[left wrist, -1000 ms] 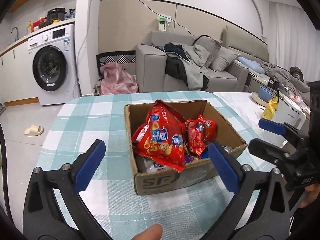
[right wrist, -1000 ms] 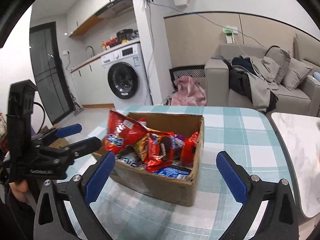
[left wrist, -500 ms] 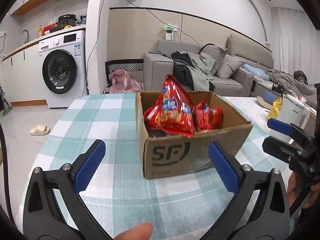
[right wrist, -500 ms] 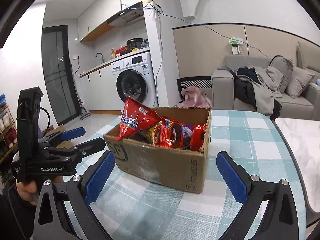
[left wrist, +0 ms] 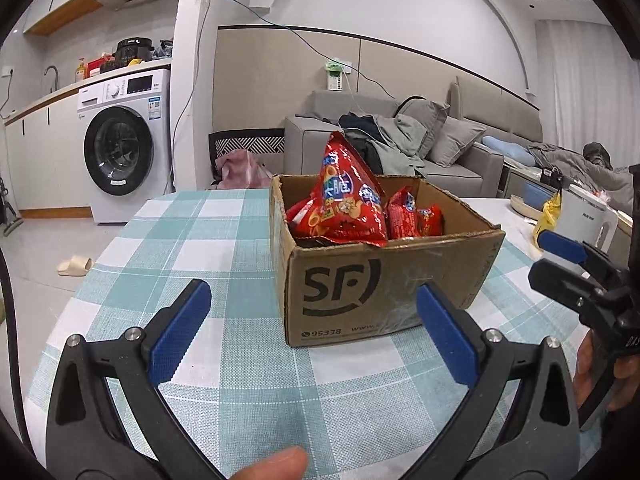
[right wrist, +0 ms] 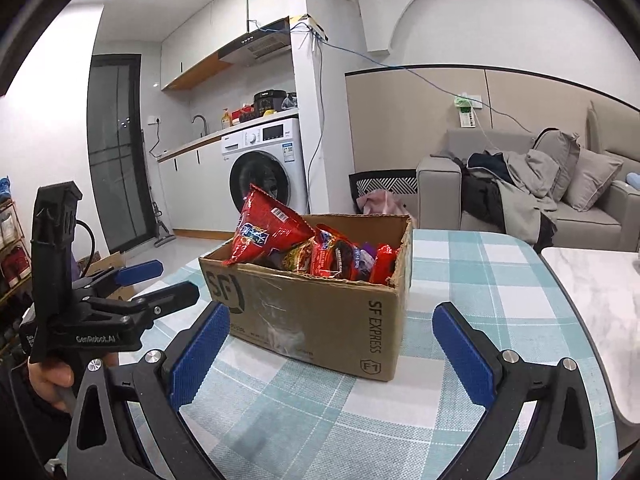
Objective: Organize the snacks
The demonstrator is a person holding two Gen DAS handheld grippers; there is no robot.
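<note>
Checked tablecloth (left wrist: pixel 224 240) closer now; both grippers lowered toward snack box (left wrist: pixel 384 280)

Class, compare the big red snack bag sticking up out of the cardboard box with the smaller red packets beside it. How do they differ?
The big red snack bag stands tilted with its tip well above the rim of the cardboard box; the smaller red packets sit lower, mostly below the rim. The big bag is larger and leans toward the box's SF-printed wall; the packets lie further back. Both are red, glossy and inside the box.

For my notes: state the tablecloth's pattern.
Teal and white checks on the tablecloth, clearest in the left wrist view.
</note>
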